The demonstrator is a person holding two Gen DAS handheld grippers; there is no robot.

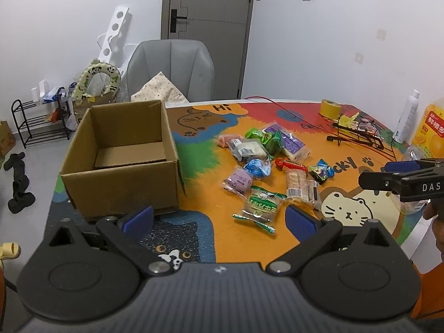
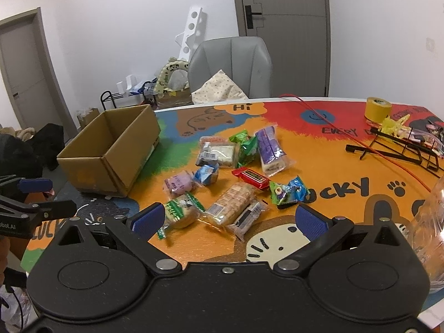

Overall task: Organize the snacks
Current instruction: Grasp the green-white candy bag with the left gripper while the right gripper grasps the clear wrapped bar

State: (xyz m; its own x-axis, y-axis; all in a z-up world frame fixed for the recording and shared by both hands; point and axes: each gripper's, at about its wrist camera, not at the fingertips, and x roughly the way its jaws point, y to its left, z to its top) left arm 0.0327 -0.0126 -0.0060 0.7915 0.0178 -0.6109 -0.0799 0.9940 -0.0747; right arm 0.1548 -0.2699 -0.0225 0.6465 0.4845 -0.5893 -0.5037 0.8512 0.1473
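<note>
Both grippers hover wide, holding nothing — left gripper (image 1: 219, 217), right gripper (image 2: 229, 216) — snacks (image 2: 236, 172) scattered on the bench (image 2: 347, 166), cardboard box (image 1: 122, 152) open alongside.

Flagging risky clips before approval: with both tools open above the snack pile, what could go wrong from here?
1. The snacks overlap: the cracker pack touches the dark wrapper, so the right tool may grab two or drag one.
2. The cardboard box sits at the table edge; a nudge from the left tool might push it off.
3. The red cable could snag.
</note>
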